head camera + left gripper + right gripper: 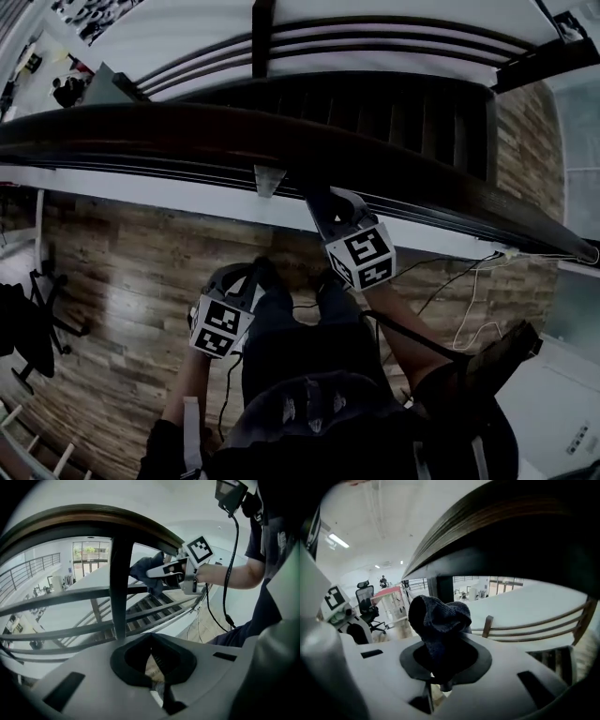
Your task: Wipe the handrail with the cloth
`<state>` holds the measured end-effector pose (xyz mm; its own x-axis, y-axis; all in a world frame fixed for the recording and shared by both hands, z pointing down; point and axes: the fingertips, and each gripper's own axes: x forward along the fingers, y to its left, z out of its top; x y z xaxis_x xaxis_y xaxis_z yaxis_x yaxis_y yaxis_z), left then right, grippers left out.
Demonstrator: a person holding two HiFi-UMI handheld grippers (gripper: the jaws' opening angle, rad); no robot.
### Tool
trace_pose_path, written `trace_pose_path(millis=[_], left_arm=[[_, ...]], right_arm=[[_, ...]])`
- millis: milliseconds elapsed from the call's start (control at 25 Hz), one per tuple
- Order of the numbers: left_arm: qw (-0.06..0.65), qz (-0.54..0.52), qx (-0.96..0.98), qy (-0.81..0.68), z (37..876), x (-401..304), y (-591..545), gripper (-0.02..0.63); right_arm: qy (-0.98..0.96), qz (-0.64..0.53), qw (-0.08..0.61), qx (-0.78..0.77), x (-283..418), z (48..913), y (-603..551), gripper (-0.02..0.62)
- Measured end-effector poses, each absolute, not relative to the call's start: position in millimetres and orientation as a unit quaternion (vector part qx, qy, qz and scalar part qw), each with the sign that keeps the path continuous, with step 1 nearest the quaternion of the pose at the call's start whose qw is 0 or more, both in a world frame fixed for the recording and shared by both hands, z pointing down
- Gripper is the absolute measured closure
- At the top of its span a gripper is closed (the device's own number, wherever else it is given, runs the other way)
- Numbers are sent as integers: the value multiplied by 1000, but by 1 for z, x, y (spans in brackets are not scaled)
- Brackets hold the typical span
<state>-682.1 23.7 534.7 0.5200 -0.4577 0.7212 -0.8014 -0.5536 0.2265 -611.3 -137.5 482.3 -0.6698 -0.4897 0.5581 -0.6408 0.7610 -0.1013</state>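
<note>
Head view: the handrail (281, 141) runs left to right across the frame. The right gripper (323, 202) reaches up to its near side. The left gripper (246, 281) hangs lower, well apart from the rail.

Left gripper view: its jaws are closed together on nothing. The cloth (144, 568) sits just under the rail; contact is not confirmed.

Right gripper view: the jaws are clamped on the bunched cloth, with the rail directly above. In my judgement, the stroke must follow the rail's length, and the right gripper is the nearer one.

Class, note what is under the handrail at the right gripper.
Under the handrail, the right gripper holds a dark cloth; a dark post and lower rails stand beyond. Whether the cloth touches the underside cannot be seen: from above, the handrail covers it.
</note>
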Motion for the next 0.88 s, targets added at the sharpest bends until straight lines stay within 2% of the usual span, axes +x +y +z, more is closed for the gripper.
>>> trace_pose_path(millis=[240,520,720,880], left_arm=[[251,312,836,-376,518,-672,16,598],[259,337,835,-349,531,-657,24,598],[234,350,845,-331,513,-606,10,598],[215,364,852,-308,494,-540,4,598]], right_arm=[[-882,106,330,318,-640,515,-167,548],[-884,99,346,297,-637,520,-174,549],[-882,117,333,312,-586,521,-180,549],[-879,130,321,327,-520,521,-180,549]])
